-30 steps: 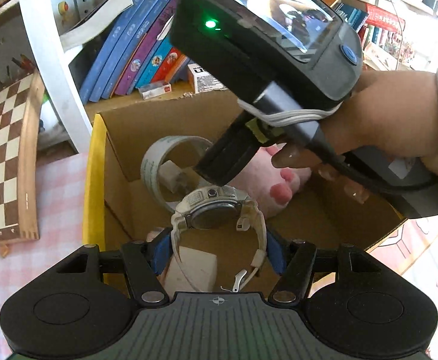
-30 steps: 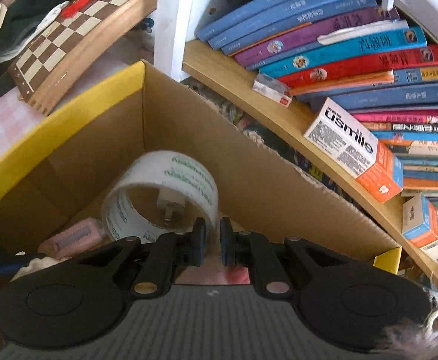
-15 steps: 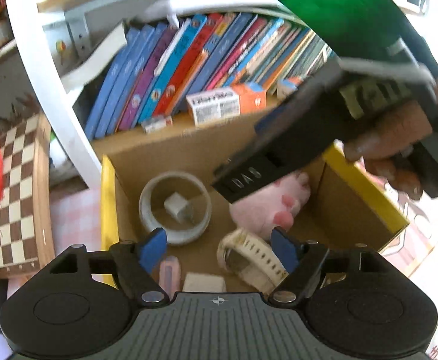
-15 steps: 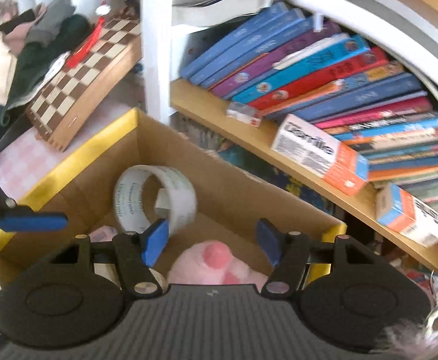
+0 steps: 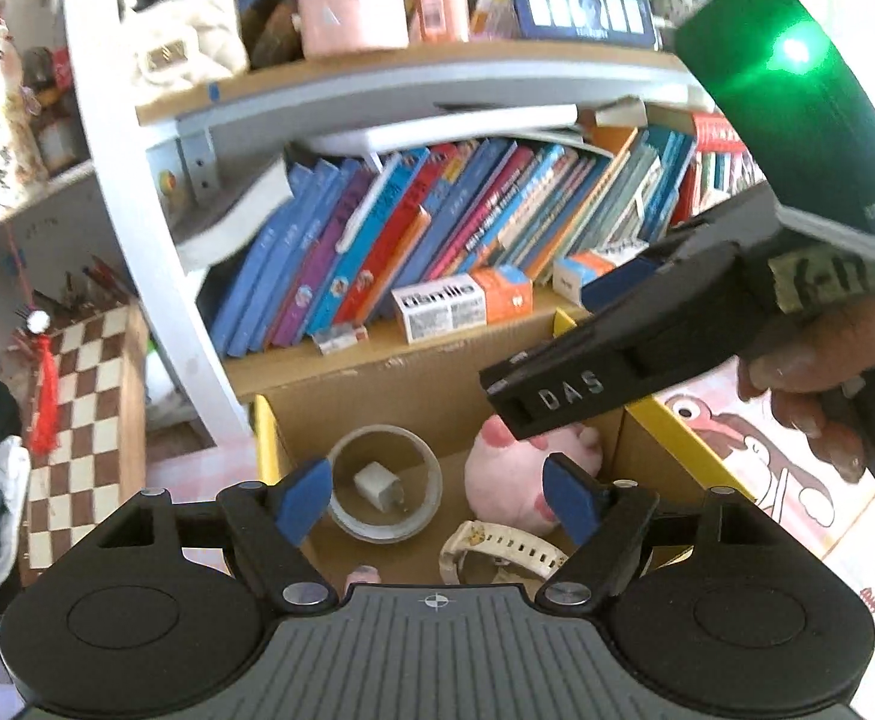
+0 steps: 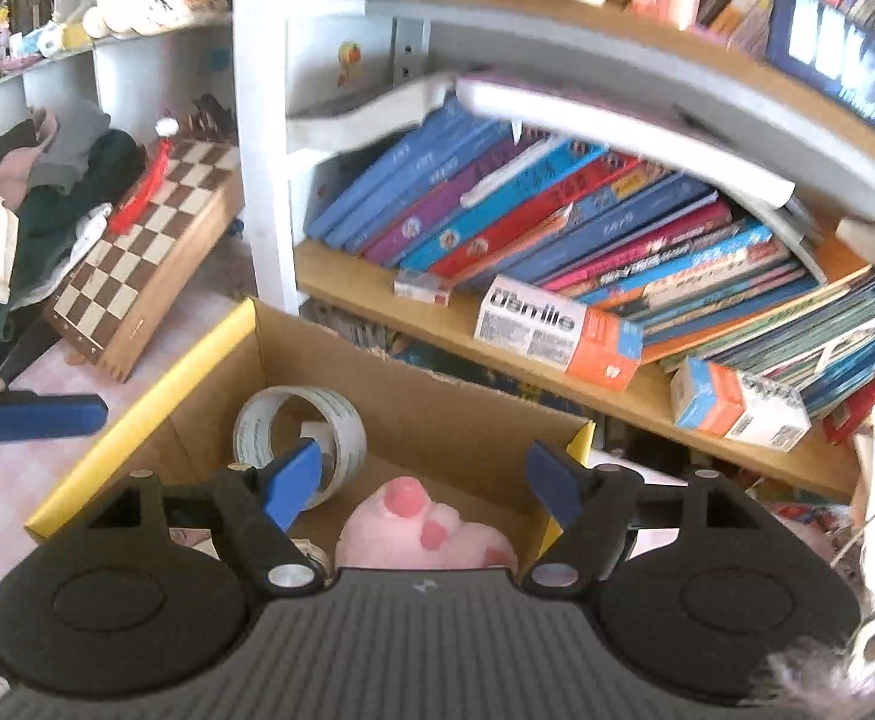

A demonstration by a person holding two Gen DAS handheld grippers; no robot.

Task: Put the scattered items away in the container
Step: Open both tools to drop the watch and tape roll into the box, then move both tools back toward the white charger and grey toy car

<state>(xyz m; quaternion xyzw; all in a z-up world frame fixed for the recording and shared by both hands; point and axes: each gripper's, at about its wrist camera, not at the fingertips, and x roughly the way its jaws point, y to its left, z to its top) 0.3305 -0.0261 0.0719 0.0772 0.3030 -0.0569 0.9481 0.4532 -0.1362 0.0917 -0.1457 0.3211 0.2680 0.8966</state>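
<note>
Watch (image 5: pixel 500 549) beside plush (image 5: pixel 512 480), tape roll (image 5: pixel 384 483)

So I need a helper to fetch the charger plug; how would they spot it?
Find the cardboard box in front of the bookshelf. Inside, at its left, a tape roll lies flat. The charger sits in the roll's hole: a small white cube, unlike the pink plush and the watch beside it.

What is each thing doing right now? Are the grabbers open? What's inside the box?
left gripper: open, empty, above the box
right gripper: open, empty
cardboard box: open-topped, holding things
tape roll: flat in the box, around the charger
white charger: inside the roll
pink plush toy: in the box
white watch: in the box
</note>
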